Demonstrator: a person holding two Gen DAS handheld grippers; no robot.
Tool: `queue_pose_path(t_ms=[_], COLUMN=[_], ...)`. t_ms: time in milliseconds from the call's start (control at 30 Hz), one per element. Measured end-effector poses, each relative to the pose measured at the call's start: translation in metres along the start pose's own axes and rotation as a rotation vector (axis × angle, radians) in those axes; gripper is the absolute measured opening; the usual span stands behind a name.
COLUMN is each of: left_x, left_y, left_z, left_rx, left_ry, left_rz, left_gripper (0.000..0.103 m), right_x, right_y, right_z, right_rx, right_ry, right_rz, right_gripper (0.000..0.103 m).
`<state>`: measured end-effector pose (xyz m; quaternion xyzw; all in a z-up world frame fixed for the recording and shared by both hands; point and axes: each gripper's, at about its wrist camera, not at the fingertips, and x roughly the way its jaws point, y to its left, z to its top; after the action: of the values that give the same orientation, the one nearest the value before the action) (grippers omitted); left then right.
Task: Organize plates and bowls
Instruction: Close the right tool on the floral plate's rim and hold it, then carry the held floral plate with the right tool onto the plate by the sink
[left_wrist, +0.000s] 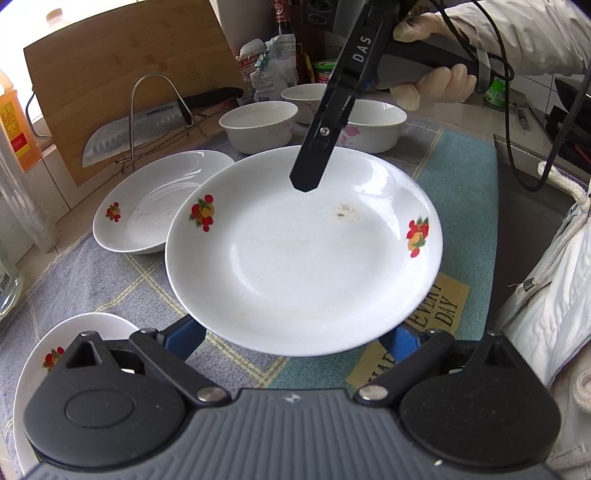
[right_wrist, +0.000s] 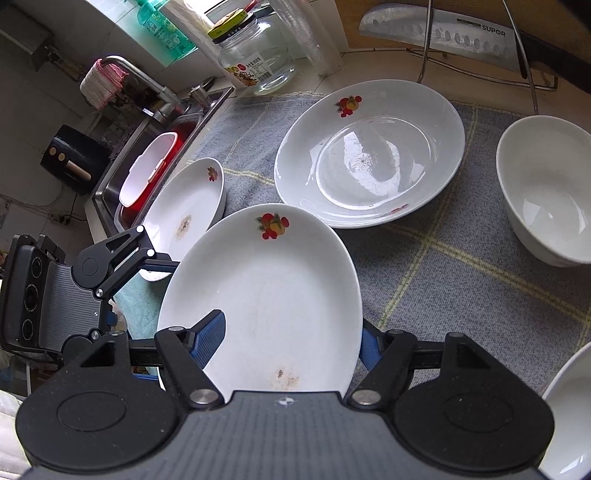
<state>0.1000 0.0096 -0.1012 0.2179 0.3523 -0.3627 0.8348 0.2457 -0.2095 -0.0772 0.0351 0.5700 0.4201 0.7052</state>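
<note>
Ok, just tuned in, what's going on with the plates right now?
A person is handling one fruit-print plate with both tools. The right hand-held gripper is clamped on its rim. The left hand-held gripper is open, with its fingers under the near edge. The plate appears raised off the checked cloth. Another plate and white bowls sit behind it.

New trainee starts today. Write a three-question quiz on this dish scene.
1. True or false: the right claw is shut on the fruit-print plate.
2. How many white bowls stand beyond that plate in the left wrist view? A two, B three, C five.
3. Fill in: the SUPOR knife rests in a wire ___.
Key: 1 true; 2 B; 3 rack.
</note>
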Motion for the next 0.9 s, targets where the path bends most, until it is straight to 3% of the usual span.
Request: queue_pose_path(t_ms=[900], left_x=[-0.076], left_y=[0.082], left_z=[-0.062], left_rx=[0.018], left_ry=[-0.023], left_rz=[-0.025], left_gripper=[0.098], right_x=[0.060], right_y=[0.102], right_z=[0.057], right_rx=[0.003], right_ry=[-0.025], right_rz=[-0.050], right_gripper=[0.078])
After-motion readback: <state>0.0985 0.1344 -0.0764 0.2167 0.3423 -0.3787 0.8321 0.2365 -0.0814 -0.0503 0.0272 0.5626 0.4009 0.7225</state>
